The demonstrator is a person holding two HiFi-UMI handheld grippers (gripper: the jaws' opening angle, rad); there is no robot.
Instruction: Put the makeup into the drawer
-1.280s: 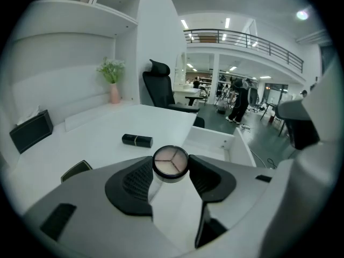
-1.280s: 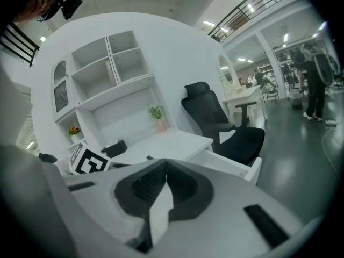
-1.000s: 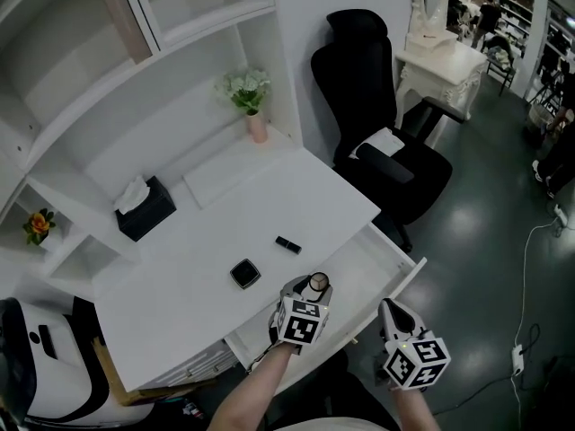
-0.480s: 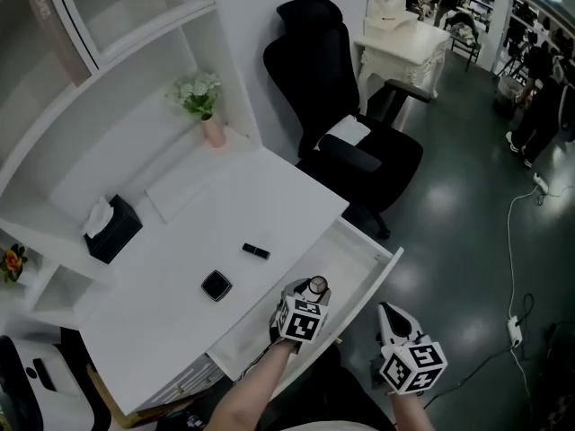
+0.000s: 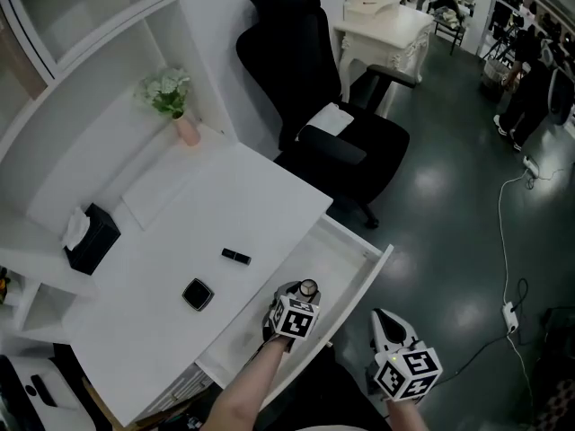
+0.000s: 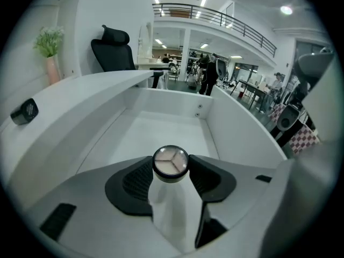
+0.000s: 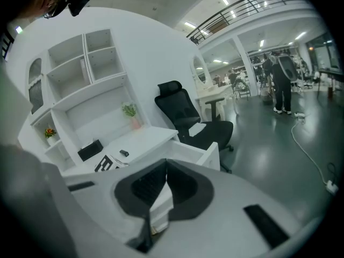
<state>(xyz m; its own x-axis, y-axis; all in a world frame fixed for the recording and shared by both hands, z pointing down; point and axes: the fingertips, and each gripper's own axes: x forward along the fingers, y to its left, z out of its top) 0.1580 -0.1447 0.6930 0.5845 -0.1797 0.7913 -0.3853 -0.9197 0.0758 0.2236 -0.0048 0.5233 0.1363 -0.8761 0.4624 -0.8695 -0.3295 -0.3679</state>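
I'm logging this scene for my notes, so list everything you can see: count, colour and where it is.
desk: one, white, centre
drawer: one, white, pulled open at the desk's front
compact: one, black, on the desk near the drawer
lipstick tube: one, black, on the desk beyond the compact
tissue box: one, black, desk's left rear
vase of flowers: one, pink, desk's back corner
office chair: one, black, right of the desk
dressing table: one, white, behind the chair
power strip: one, white, on the floor at right
makeup bottle: one, white, dark-rimmed cap, over the drawer
left gripper: clamped on the bottle
right gripper: jaws together, holding nothing
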